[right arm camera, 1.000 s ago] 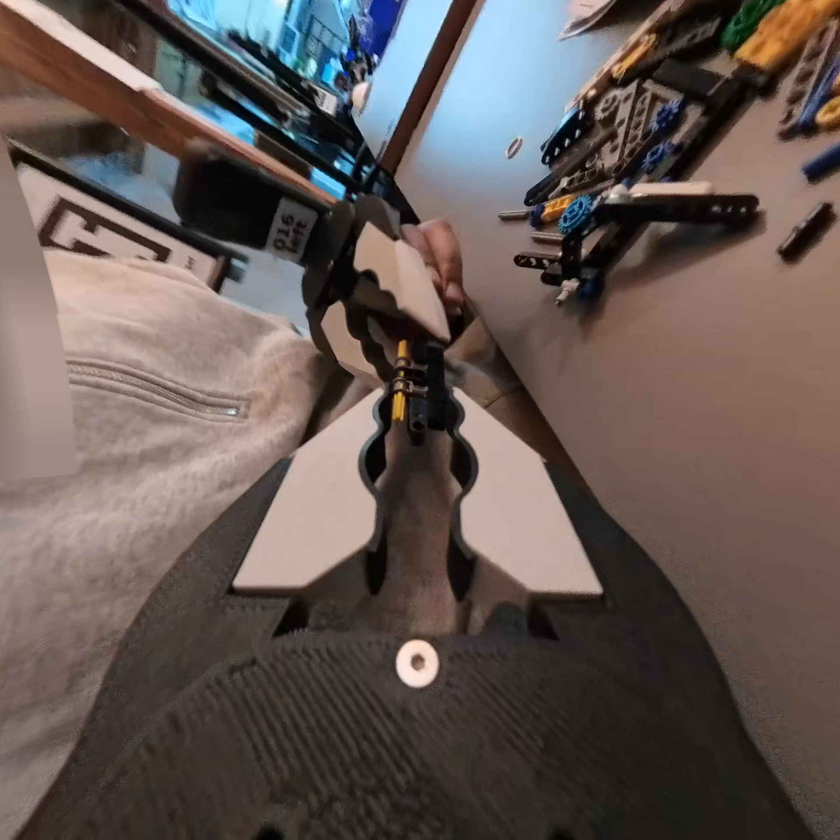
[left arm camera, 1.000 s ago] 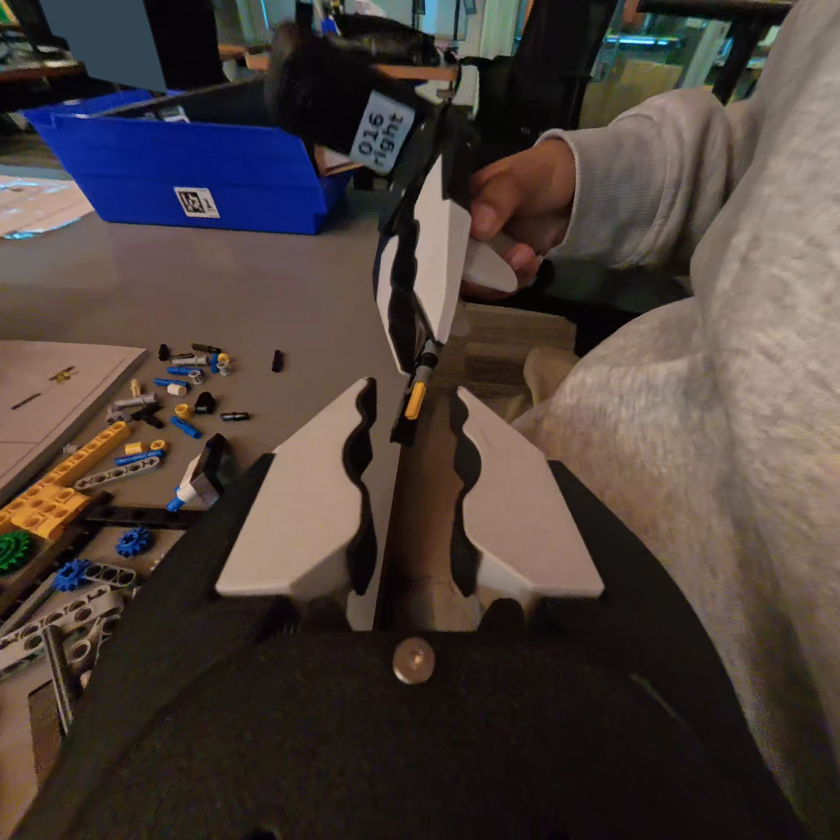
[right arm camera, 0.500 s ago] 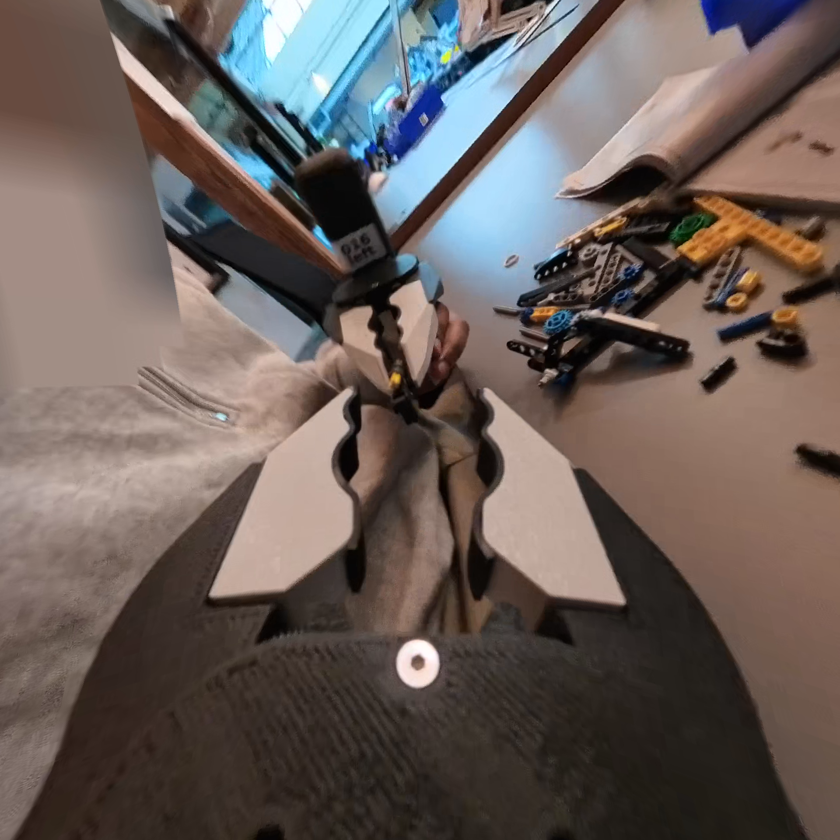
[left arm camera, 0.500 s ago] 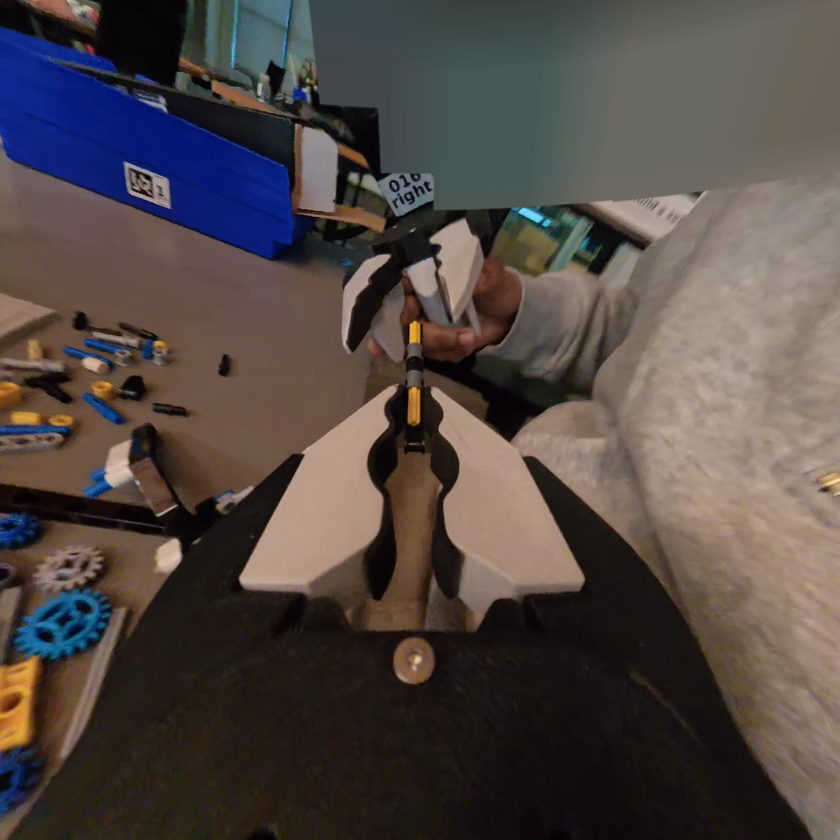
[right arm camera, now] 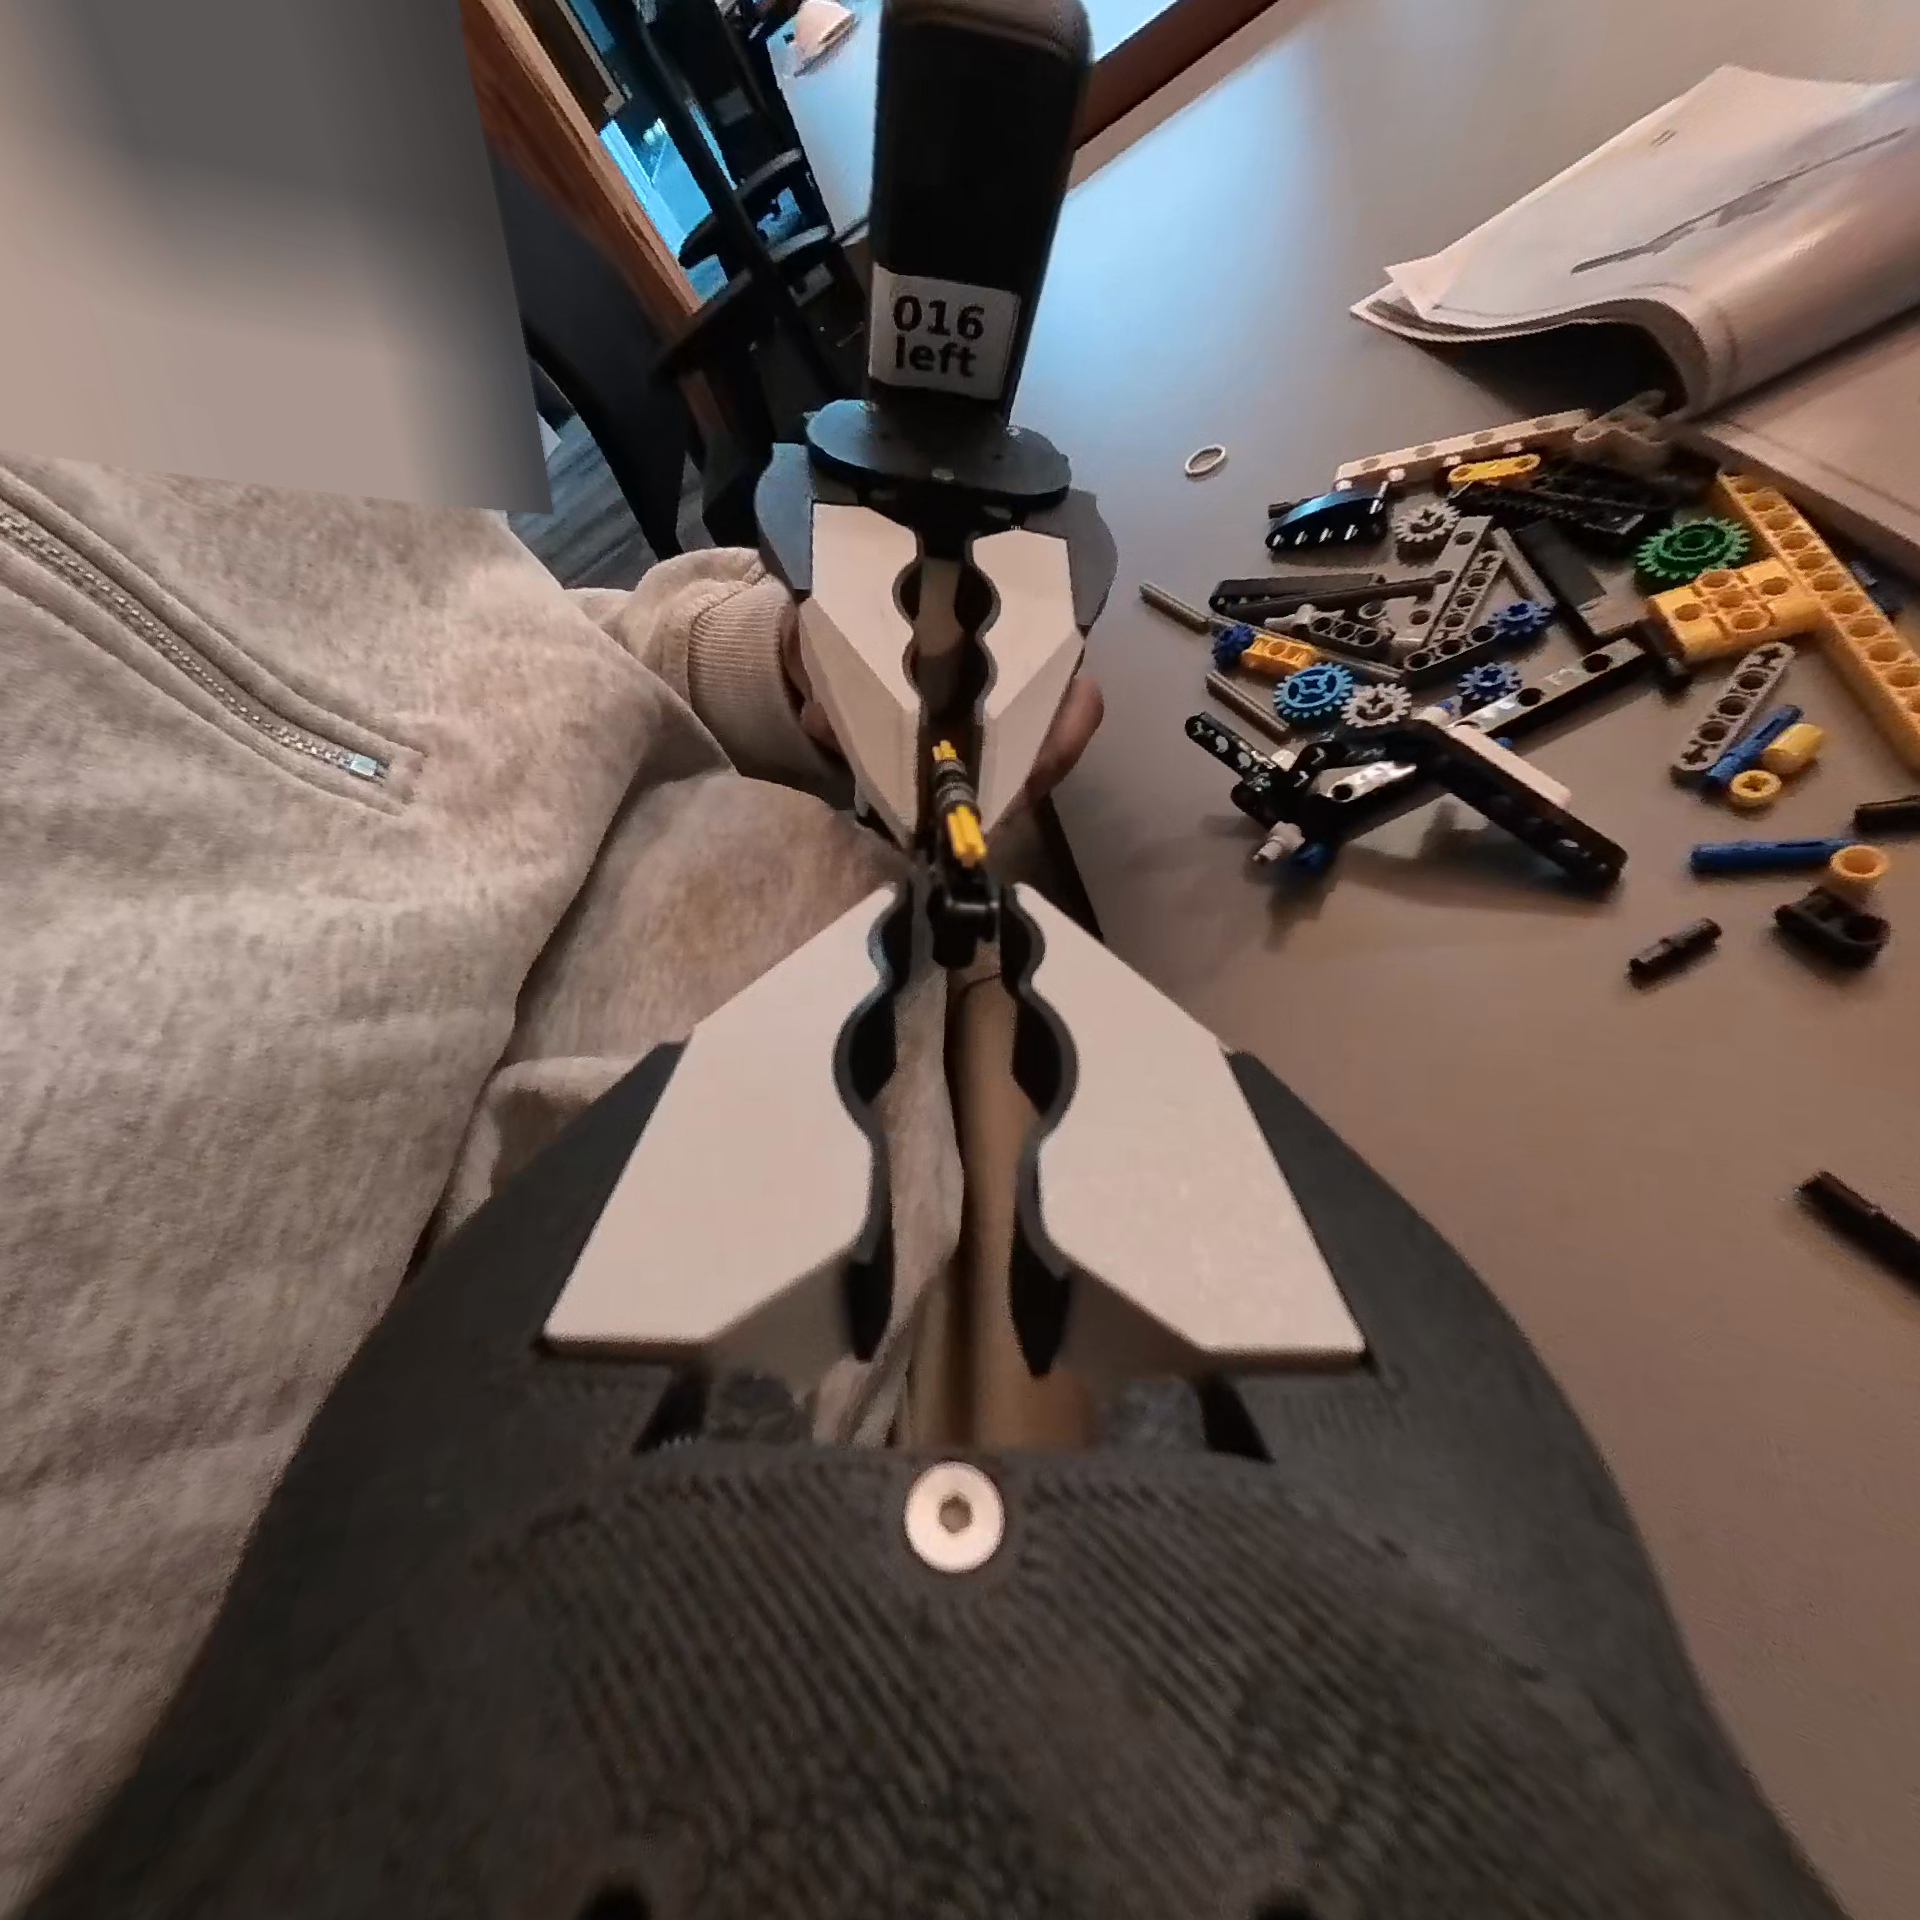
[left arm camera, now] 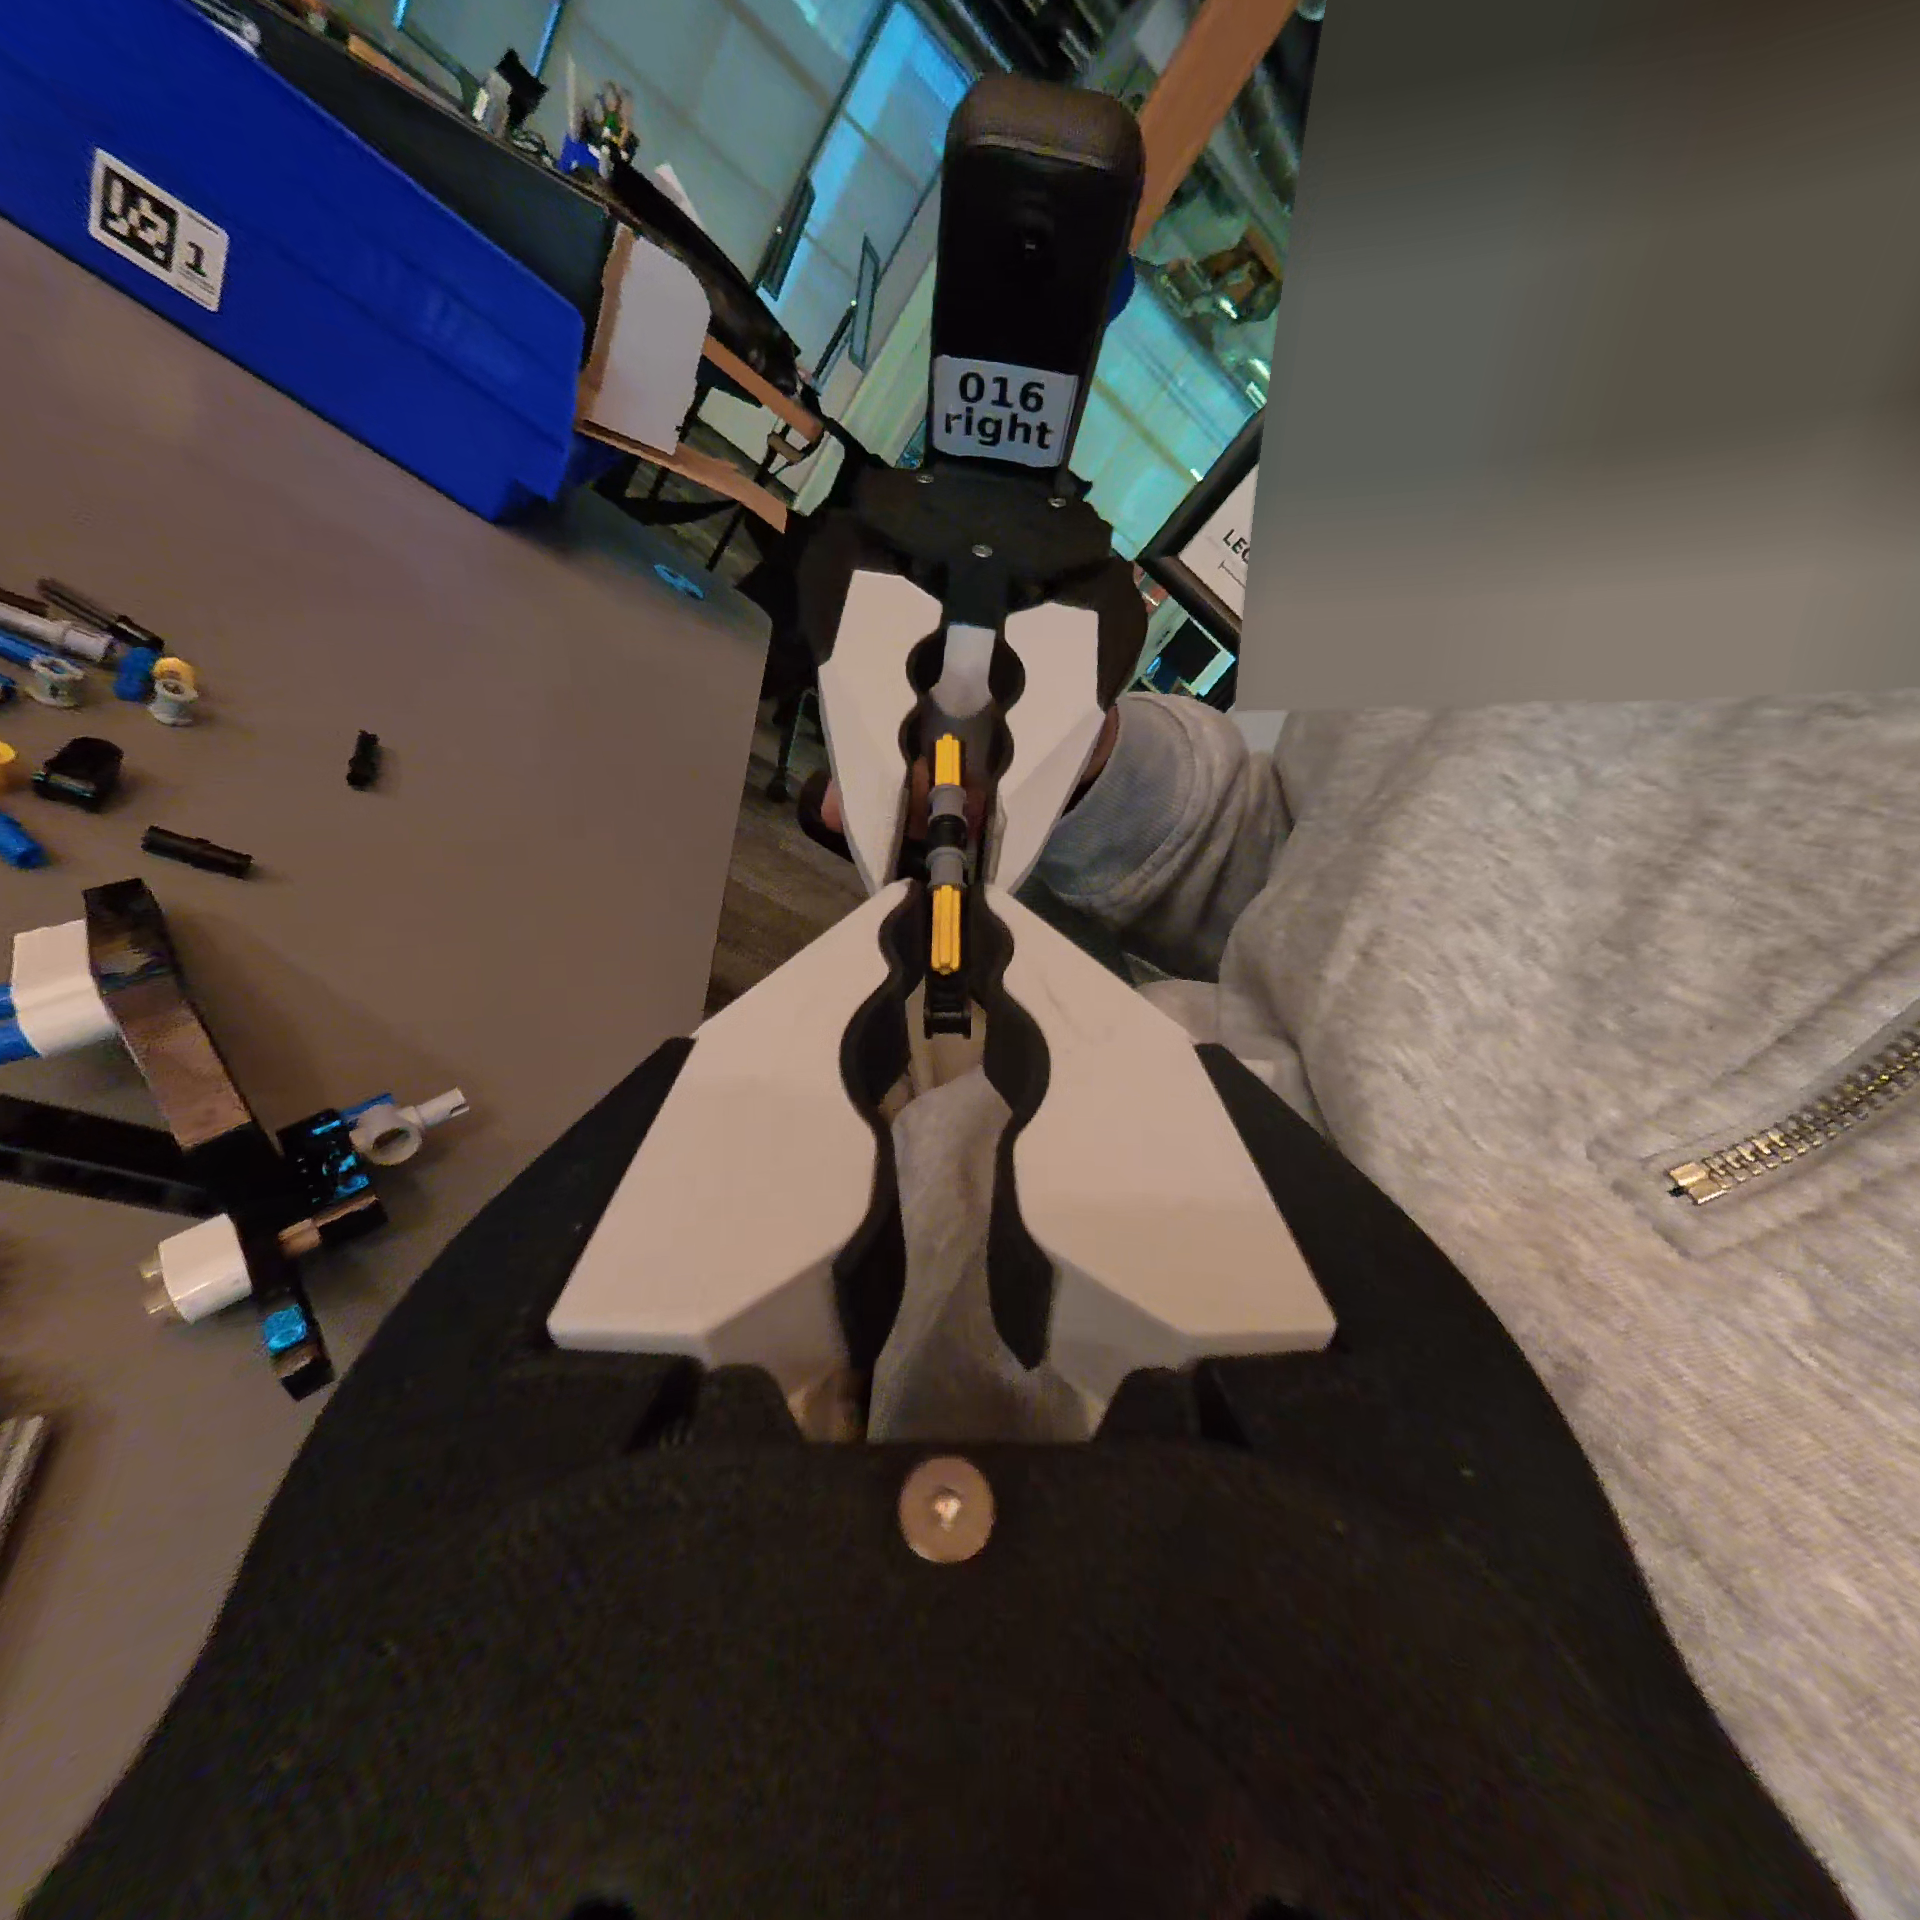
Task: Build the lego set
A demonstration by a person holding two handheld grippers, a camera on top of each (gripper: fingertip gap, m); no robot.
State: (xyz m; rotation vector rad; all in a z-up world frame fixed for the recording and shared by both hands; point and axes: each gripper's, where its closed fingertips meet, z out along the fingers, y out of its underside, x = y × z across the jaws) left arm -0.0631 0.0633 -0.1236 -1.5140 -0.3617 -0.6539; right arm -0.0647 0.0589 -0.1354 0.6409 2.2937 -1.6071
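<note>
Lego axle assembly (left arm camera: 945, 914), a thin yellow rod threaded with grey and black bushes and ending in a black connector, hangs in mid-air off the table edge, over the person's lap. Both grippers pinch it tip to tip. Left gripper (left arm camera: 943, 940), white wavy-edged fingers nearly together, clamps the yellow-and-black end. Right gripper (right arm camera: 961, 899), same build, closes on the black connector end; seen opposite in the left wrist view.

Grey zip-pocket sweatshirt (left arm camera: 1558, 1039) beside and beneath both tools. Grey table (right arm camera: 1455, 1091) to one side, carrying a black-and-white partly built lego frame (right arm camera: 1403, 779), scattered loose lego pieces (right arm camera: 1558, 613) in yellow, blue, green and black, and an open instruction booklet (right arm camera: 1662, 229). Blue plastic bin (left arm camera: 312, 281) at the table's far end.
</note>
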